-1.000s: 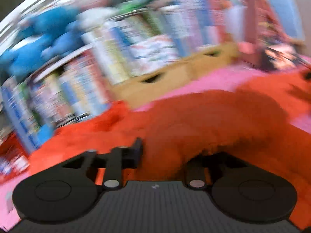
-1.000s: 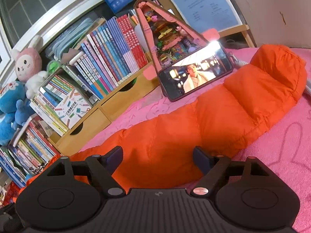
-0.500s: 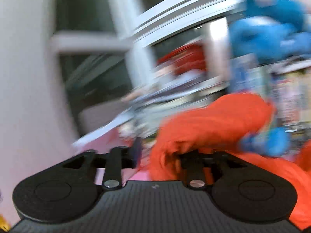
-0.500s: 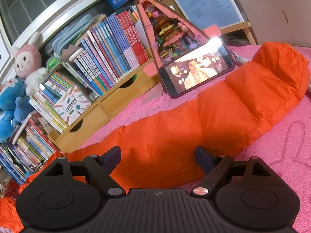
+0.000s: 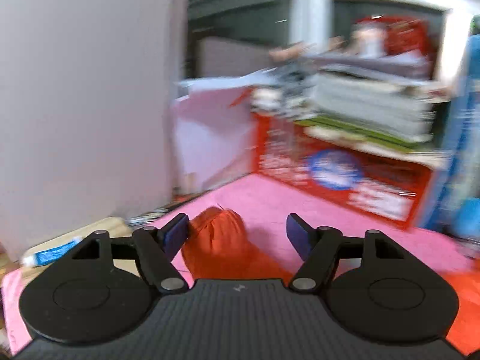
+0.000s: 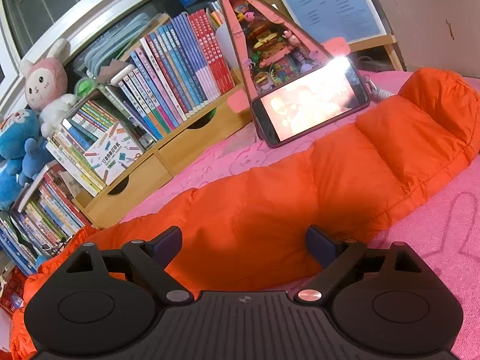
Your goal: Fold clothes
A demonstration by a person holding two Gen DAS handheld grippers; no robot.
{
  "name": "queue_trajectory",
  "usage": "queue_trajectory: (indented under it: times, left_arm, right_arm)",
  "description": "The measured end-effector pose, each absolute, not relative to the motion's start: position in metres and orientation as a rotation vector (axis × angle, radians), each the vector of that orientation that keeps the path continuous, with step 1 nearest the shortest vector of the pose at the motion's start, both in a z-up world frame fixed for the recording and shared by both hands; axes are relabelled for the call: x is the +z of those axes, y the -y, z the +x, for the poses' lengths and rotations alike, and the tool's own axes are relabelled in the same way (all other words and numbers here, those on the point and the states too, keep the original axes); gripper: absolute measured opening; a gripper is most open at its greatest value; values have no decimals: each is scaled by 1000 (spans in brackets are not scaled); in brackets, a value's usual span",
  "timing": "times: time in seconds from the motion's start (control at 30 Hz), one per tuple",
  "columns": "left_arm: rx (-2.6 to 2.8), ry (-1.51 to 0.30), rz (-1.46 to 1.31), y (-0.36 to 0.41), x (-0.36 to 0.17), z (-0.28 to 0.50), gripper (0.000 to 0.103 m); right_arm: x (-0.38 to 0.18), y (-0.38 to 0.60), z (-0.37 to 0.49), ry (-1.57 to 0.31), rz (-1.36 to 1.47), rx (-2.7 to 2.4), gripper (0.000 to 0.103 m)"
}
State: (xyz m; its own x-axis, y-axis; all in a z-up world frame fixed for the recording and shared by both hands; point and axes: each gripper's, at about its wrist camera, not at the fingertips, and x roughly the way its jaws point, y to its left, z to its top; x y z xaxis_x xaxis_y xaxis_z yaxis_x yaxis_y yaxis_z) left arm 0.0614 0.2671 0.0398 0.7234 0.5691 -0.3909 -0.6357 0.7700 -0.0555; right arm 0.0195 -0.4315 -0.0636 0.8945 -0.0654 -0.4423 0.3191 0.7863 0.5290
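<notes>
Lying across the pink towelling cloth [image 6: 435, 225] as one long band: the puffy orange quilted down jacket [image 6: 300, 186], long axis running from lower left to upper right in the right wrist view, the far end bunching into a rounded hump just beside the lit phone in its dark red case [image 6: 312, 111], which is leaning against a pink triangular stand in front of the wooden shelf of upright books [image 6: 180, 69]. Hovering over the near, middle stretch of that band: the right gripper [image 6: 244, 240], jaws spread wide, both blue-padded tips showing above orange fabric with nothing pinched between them; possibly brushing the quilting, though hard to judge from this angle. Pointing elsewhere, toward a grey wall and a blurred red printed box [image 5: 336, 174] under a stack of papers: the left gripper [image 5: 237, 234], jaws likewise spread, closing on nothing. Sitting between those tips, and touching or nearly touching the left-hand pad: a small rounded orange end of the jacket, probably a cuff or hem corner, though motion blur is leaving that uncertain. Judging from this, each gripper already sitting at its own part of the jacket, the right one over the broader body, so likely best placed for bringing the long band over on itself.
</notes>
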Motion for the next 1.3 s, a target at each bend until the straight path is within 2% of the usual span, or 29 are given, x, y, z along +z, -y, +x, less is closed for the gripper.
queue_trajectory:
  times: [0.1,0.17,0.33,0.53,0.57,0.63,0.67,0.7,0.73,0.77,0.83,0.87,0.97,1.03,1.1,1.13,1.2,1.23,1.3]
  left_arm:
    - [421,-353,-160,-229,51,27,87]
    - [252,-398,-141,-204,51,13,101]
    - [46,-578,-105,-152,24,19,101]
    - [-27,-701,-139,-128,-9,45,101]
    - [-36,-712,-142,-125,-14,47,97]
    - [-79,-747,-176,-123,-23,48,60]
    - [-100,-740,-180,-120,-24,45,50]
    - [-127,-747,-167,-115,-24,42,40]
    - [-152,-756,-148,-110,-22,39,36]
    - [-196,-772,-142,-105,-21,35,27]
    - [-270,-802,-142,-97,-18,24,25]
    - [-307,-816,-133,-93,-17,17,25]
    - [-422,-854,-137,-91,-14,-2,26]
    - [-448,-855,-121,-95,-9,-11,35]
    - [-386,-802,-91,-105,5,-16,41]
    - [-338,-757,-101,-113,14,-15,44]
    - [-254,-660,-164,-130,31,-12,61]
    - [-226,-616,-185,-135,39,-9,62]
    - [-223,-569,-201,-133,45,2,67]
  right_arm:
    - [-59,423,14,-423,573,-153,91]
    - [-54,412,5,-418,529,-60,91]
    - [-39,379,-4,-466,438,162,96]
    - [-30,337,4,-563,321,283,101]
    - [-32,331,9,-590,303,288,101]
    - [-37,322,18,-641,298,291,100]
    - [-39,318,22,-666,296,292,95]
    - [-42,314,26,-691,292,291,74]
    - [-42,311,28,-707,277,273,60]
    - [-43,309,30,-722,262,254,41]
    - [-41,307,33,-739,234,241,30]
    - [-38,307,33,-742,219,241,29]
    - [-32,314,29,-758,139,186,30]
    - [-28,320,28,-779,83,138,35]
    - [-20,322,26,-785,15,99,49]
    - [-15,321,24,-776,-14,88,52]
    - [0,314,25,-717,-45,96,60]
    - [7,310,26,-687,-60,100,64]
    - [21,300,30,-625,-74,127,78]
